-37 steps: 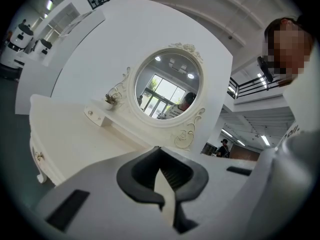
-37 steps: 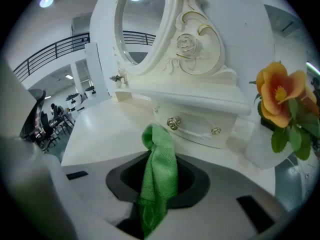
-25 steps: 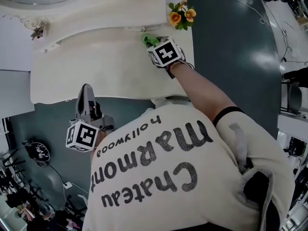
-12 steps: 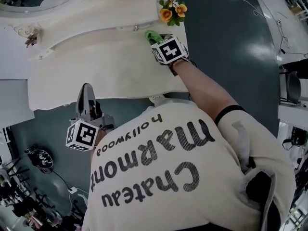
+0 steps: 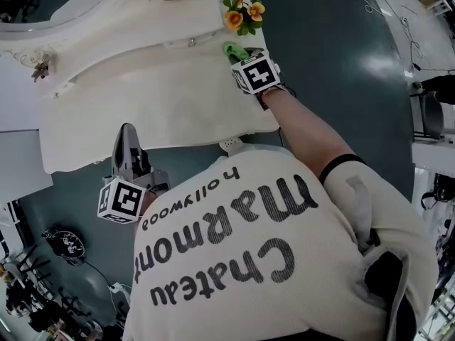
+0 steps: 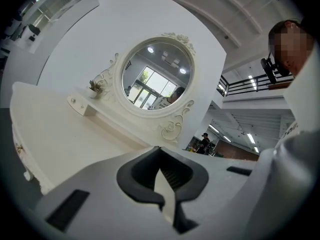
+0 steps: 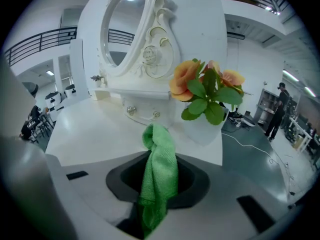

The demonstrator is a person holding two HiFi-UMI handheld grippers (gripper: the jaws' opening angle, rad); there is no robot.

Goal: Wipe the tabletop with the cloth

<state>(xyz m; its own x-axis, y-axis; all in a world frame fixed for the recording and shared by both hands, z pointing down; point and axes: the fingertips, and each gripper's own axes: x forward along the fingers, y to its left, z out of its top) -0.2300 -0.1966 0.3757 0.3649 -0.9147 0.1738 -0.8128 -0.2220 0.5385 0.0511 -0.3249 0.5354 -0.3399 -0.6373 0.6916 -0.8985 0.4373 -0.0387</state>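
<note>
Right tool (image 5: 242, 57): clenched on the cloth; in the right gripper view (image 7: 156, 186) I see both jaws closed on the green fabric.
Cloth (image 5: 233, 49): a green, ribbed bundle (image 7: 160, 169) pinched at its lower part. The rest sticks out ahead of the jaws in a twisted fold.
Cloth position: at the back right of the counter (image 5: 142, 112), just in front of the drawer ledge (image 5: 178, 38) and near the flowers (image 5: 242, 14).
Contact: I cannot tell whether the cloth tip presses on the surface or hangs just above it.
Left tool (image 5: 126, 141): clenched with nothing in it; in the left gripper view (image 6: 162, 184) the two jaws meet.
Left tool position: off the counter, over the dark floor (image 5: 334, 62) beside its front edge, close to my torso, well apart from the right tool.
Counter: pale cream with a curved front edge.
Flowers (image 7: 207, 91): orange blooms with green leaves at the counter's back right corner.
Mirror (image 6: 155, 79): oval, with an ornate white frame, standing behind the drawer ledge (image 7: 145, 101).
</note>
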